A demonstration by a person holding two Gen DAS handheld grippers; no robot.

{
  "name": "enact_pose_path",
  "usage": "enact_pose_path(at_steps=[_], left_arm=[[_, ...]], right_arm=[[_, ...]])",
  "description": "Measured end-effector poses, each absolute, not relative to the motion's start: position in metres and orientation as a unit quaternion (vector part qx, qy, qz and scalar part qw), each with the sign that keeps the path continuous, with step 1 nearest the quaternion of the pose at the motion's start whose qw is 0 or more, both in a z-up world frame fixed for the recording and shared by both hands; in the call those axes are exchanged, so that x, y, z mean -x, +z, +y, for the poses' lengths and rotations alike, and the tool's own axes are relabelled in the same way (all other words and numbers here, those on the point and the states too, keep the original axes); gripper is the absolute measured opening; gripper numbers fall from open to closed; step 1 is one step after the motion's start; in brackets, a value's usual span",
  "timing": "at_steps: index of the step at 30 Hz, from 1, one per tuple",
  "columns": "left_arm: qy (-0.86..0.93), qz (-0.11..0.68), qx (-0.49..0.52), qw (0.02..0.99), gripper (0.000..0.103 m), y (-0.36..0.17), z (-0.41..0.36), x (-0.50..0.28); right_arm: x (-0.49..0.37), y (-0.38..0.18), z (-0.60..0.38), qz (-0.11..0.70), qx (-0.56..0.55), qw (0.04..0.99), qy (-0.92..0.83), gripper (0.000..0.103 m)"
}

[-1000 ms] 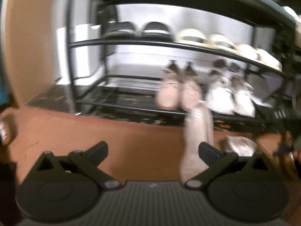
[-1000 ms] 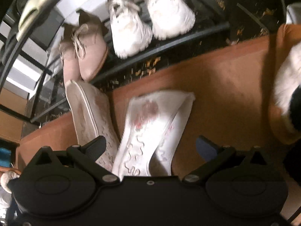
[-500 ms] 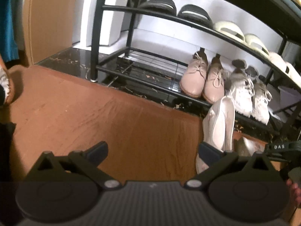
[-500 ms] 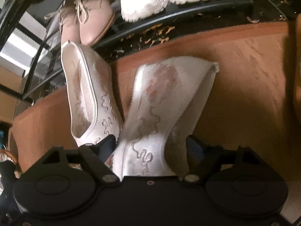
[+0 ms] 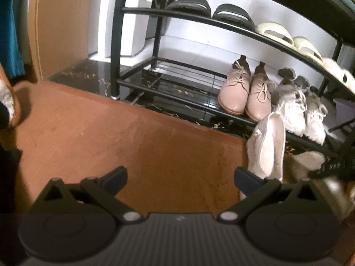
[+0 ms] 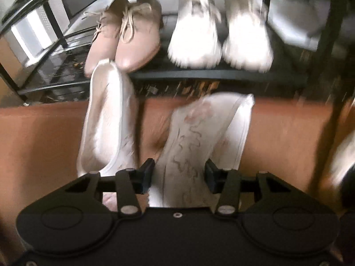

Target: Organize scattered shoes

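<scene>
Two white flat shoes lie on the orange floor in front of a black shoe rack (image 5: pixel 177 93). My right gripper (image 6: pixel 178 174) is shut on the heel end of the right white flat (image 6: pixel 199 128), which is turned on its side. The other white flat (image 6: pixel 106 124) lies just left of it, toe against the rack; it also shows in the left wrist view (image 5: pixel 267 146). My left gripper (image 5: pixel 180 178) is open and empty over bare floor, left of that shoe. The held flat shows partly in the left wrist view (image 5: pixel 309 160).
The rack's bottom shelf holds pink lace-up shoes (image 5: pixel 244 90) and white sneakers (image 5: pixel 301 113); its left part is bare (image 5: pixel 168 82). The shelf above holds dark slides (image 5: pixel 208 8) and cream slides (image 5: pixel 286 35). A furry slipper (image 5: pixel 8 97) sits at far left.
My right gripper has closed in on the sideways white flat and shut on it, and the view has swung toward the rack. My left gripper has moved closer to the rack, still open.
</scene>
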State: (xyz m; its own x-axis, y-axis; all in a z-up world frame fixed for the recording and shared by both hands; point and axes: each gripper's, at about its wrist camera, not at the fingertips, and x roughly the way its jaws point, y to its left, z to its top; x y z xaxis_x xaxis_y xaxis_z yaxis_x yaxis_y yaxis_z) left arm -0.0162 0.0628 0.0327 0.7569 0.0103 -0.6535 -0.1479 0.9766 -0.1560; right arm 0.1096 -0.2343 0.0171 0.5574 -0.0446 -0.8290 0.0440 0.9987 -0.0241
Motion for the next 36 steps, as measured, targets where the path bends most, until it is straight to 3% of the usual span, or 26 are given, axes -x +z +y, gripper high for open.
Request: enact_pose_path(at_steps=[9, 13, 14, 16, 20, 21, 22, 24, 36], left_arm=[[0.047, 0.351, 0.065, 0.933, 0.102, 0.031, 0.059, 0.017], [0.041, 0.352, 0.067, 0.933, 0.102, 0.031, 0.059, 0.017], [0.04, 0.352, 0.066, 0.933, 0.102, 0.031, 0.058, 0.017], [0.039, 0.352, 0.064, 0.933, 0.102, 0.031, 0.057, 0.017], [0.039, 0.347, 0.063, 0.935, 0.102, 0.033, 0.057, 0.018], [0.039, 0.346, 0.065, 0.935, 0.102, 0.032, 0.057, 0.018], [0.039, 0.347, 0.069, 0.935, 0.102, 0.032, 0.058, 0.018], [0.039, 0.351, 0.078, 0.932, 0.102, 0.031, 0.059, 0.016], [0.036, 0.351, 0.061, 0.934, 0.102, 0.029, 0.054, 0.018]], right_arm=[[-0.109, -0.02, -0.203, 0.507, 0.067, 0.858, -0.035, 0.048], [-0.113, -0.021, -0.189, 0.513, 0.071, 0.855, -0.025, 0.053], [-0.114, -0.019, -0.186, 0.512, 0.07, 0.856, -0.014, 0.055], [-0.117, -0.013, -0.182, 0.51, 0.066, 0.857, 0.005, 0.069], [-0.122, 0.019, -0.19, 0.505, 0.024, 0.861, 0.051, 0.069], [-0.122, 0.028, -0.196, 0.492, 0.018, 0.87, 0.045, 0.074], [-0.122, 0.036, -0.202, 0.478, 0.012, 0.878, 0.039, 0.086], [-0.124, 0.044, -0.213, 0.463, 0.008, 0.886, 0.023, 0.095], [-0.137, -0.014, -0.249, 0.511, -0.088, 0.854, -0.049, 0.093]])
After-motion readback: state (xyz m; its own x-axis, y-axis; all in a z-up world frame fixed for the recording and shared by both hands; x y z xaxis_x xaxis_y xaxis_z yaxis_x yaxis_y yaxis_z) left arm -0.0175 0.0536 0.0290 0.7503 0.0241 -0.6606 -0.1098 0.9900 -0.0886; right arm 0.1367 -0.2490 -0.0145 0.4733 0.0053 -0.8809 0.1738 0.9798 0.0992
